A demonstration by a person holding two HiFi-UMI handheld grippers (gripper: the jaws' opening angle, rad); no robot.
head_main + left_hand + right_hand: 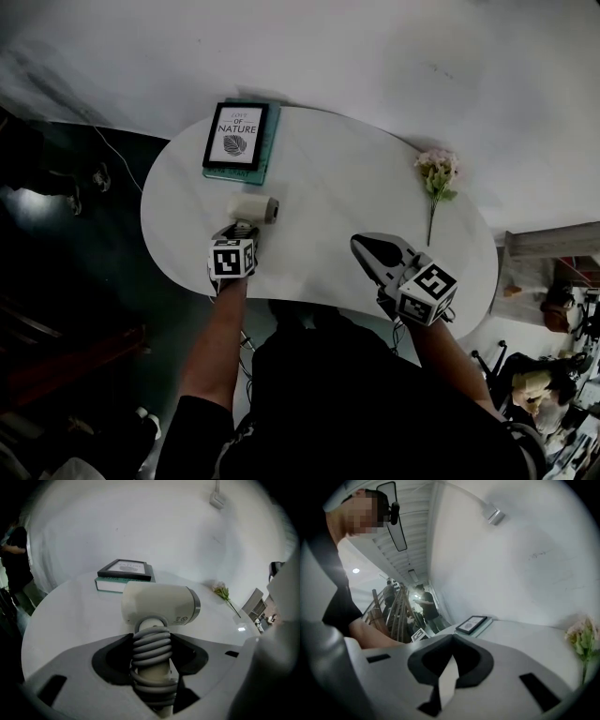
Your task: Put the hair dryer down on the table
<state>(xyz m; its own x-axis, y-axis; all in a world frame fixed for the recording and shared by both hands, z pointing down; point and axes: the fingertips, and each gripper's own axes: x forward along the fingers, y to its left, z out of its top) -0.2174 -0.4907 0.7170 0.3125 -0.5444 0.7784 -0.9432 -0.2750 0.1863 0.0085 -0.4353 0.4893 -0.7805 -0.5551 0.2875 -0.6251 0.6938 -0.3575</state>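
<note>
The left tool [242, 228] is clenched on the handle of the hair dryer [253, 208]; in the left gripper view the two dark pads of the left tool [151, 641] press from either side on the grey cord [151, 649] that is coiled round that handle; the cream head of the hair dryer [159, 604] stands just beyond the jaw tips, its barrel pointing to the right; it is over the near left part of the white oval tabletop [328, 187], and whether it touches the surface cannot be told.

Behind it, near the far left edge, a black framed print [235, 136] lies on a teal book [267, 155]; a pale pink flower [438, 176] lies well apart on the far right side.

The right tool [361, 244] is over the near right edge of the tabletop; in the right gripper view the jaws of the right tool [452, 639] meet at their tips with nothing between them; past them show the framed print [472, 624] and the flower [583, 641].
</note>
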